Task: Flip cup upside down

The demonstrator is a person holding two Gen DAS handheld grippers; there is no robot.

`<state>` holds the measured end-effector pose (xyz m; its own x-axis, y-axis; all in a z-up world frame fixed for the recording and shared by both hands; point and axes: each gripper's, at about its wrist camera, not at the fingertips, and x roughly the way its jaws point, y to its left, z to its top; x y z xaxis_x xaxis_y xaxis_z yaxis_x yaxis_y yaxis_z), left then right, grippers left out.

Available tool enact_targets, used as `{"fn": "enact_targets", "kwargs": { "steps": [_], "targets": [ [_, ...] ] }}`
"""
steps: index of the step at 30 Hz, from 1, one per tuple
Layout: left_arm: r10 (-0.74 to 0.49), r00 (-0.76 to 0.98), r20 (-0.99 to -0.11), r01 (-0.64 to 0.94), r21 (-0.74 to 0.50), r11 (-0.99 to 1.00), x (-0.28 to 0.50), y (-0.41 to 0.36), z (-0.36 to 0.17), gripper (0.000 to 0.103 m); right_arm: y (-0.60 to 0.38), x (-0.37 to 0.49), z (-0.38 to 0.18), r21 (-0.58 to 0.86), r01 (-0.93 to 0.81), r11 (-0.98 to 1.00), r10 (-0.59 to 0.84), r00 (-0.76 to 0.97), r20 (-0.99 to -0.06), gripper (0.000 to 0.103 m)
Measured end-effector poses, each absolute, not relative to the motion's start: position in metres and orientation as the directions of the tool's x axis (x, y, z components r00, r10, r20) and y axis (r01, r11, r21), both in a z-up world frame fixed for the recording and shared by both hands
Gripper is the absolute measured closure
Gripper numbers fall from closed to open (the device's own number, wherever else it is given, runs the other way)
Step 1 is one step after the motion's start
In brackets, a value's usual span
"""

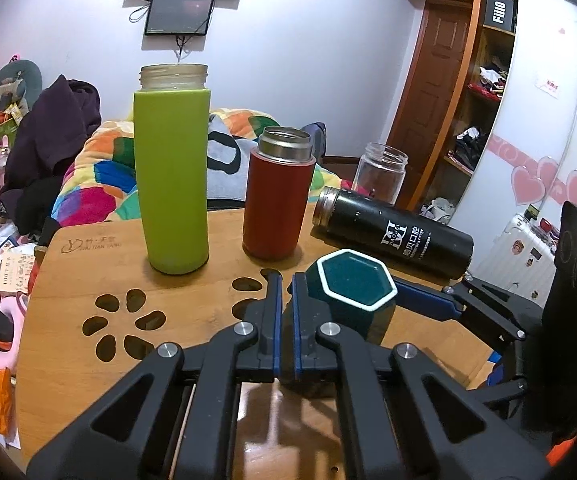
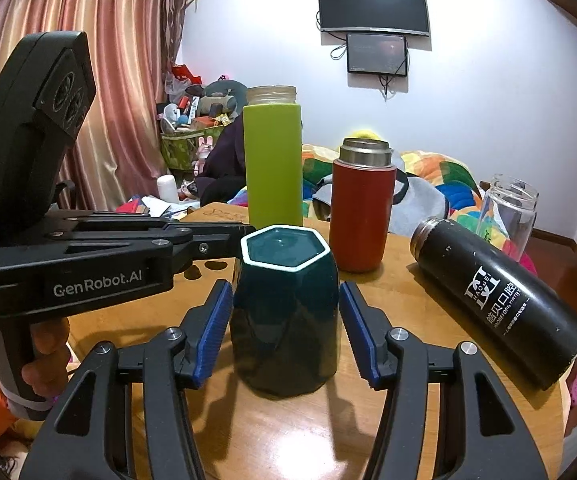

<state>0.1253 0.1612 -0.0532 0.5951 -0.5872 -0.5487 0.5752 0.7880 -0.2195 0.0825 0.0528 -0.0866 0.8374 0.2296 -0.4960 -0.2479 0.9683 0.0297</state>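
A dark teal cup [image 2: 286, 316] with a white hexagonal rim stands on the wooden table [image 2: 312, 432]. In the right wrist view my right gripper [image 2: 286, 320] is open, its blue pads on either side of the cup and apart from it. In the left wrist view the cup [image 1: 354, 292] sits just right of my left gripper [image 1: 284, 304], whose jaws are nearly together with nothing seen between them. The left gripper [image 2: 244, 236] reaches in from the left behind the cup's rim in the right wrist view.
On the table stand a tall green bottle [image 1: 172, 176], a red flask [image 1: 278, 200] and a clear glass jar [image 1: 380, 172]. A black flask [image 1: 392, 236] lies on its side at the right. Flower-shaped cutouts [image 1: 124, 324] pierce the table top.
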Motion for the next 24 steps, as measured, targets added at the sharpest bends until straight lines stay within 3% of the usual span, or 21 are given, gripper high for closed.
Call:
{"fn": "enact_targets", "kwargs": {
  "steps": [8,11,13,16,17,22,24],
  "targets": [
    [-0.560,0.667,-0.491,0.543,-0.194,0.817,0.104,0.175,-0.032,0.099,0.042,0.072,-0.075,0.051,-0.252,0.966,0.244,0.837,-0.489,0.051],
    [-0.554,0.696,-0.456,0.538,-0.180,0.824,0.090,0.179,-0.020,0.094,0.032,0.061,-0.060,0.060,-0.223,0.973,0.225,0.857,-0.464,0.047],
    [-0.544,0.718,-0.435,0.531,-0.163,0.831,0.081,0.181,-0.012,0.080,0.024,0.053,-0.050,0.069,-0.193,0.979,0.204,0.873,-0.444,0.042],
    [-0.518,0.754,-0.404,0.514,-0.128,0.848,0.065,0.180,-0.004,0.055,0.013,0.041,-0.034,0.084,-0.142,0.986,0.164,0.896,-0.413,0.026],
    [-0.506,0.769,-0.390,0.506,-0.112,0.855,0.058,0.180,-0.001,0.051,0.011,0.038,-0.030,0.086,-0.130,0.988,0.154,0.901,-0.406,0.020],
    [-0.477,0.809,-0.344,0.480,-0.080,0.873,0.033,0.182,0.005,0.025,0.001,0.018,-0.011,0.108,-0.074,0.991,0.109,0.925,-0.364,0.015],
    [-0.471,0.819,-0.326,0.474,-0.077,0.877,0.027,0.182,0.008,0.008,0.000,0.013,-0.007,0.116,-0.061,0.991,0.099,0.929,-0.356,0.005]
  ]
}}
